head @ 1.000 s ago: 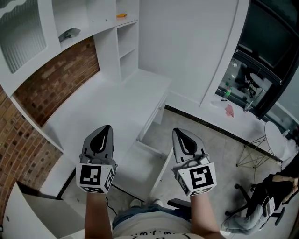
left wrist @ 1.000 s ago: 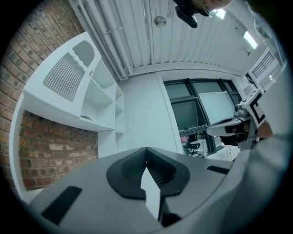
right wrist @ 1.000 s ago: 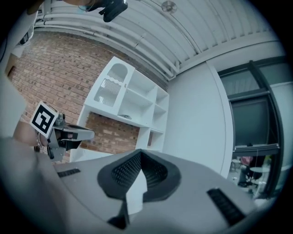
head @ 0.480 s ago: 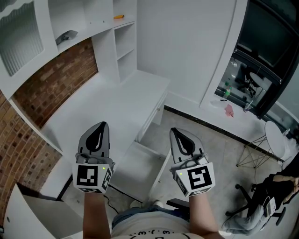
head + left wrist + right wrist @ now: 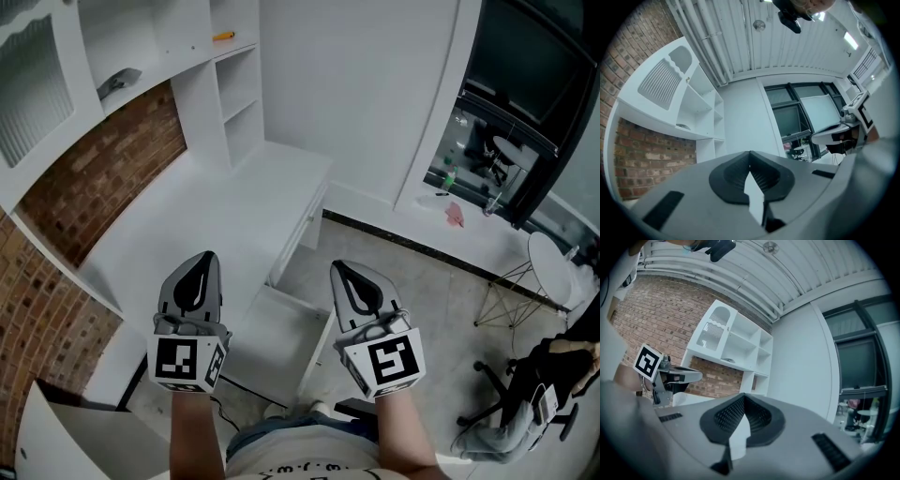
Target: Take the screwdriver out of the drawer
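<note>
Head view gives me the white desk across the middle, and I place everything from it. The brick wall runs along the desk's left side. The white shelf unit stands at the desk's far end and reaches over that wall.

The drawer sits in the desk's right edge, with its front flush and closed. The screwdriver itself I cannot see in any of my views.

My left gripper hangs at the desk's near end. My right gripper hangs just off the desk's right side, well apart from the left one. In the left gripper view the jaws are clenched tip to tip on nothing. The right gripper view shows the same, pads together and empty.

High above the desk, one shelf carries a grey object. A higher shelf holds a small orange item, too small for me to identify.
</note>
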A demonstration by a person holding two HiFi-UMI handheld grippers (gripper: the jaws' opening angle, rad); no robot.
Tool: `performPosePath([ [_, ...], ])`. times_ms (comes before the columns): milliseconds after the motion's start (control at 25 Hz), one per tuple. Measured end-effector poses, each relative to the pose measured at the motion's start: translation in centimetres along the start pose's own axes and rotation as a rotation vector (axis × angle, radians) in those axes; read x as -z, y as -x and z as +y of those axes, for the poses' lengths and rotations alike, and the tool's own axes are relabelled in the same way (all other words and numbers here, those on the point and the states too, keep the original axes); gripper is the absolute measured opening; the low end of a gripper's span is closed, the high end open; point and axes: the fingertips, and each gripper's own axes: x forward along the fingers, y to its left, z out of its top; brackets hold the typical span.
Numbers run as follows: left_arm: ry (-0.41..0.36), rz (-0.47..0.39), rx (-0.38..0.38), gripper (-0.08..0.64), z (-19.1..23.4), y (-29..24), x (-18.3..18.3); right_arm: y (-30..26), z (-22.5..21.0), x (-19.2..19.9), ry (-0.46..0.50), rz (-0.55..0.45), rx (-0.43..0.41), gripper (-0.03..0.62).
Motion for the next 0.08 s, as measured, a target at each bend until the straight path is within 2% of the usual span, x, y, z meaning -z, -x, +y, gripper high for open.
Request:
performPosePath([
  [80, 0.006, -0.002, 0.005, 0.014, -0.23, 0.01, 0.01, 0.04, 0.09, 0.03, -0.002, -0.001, -0.006, 0.009],
])
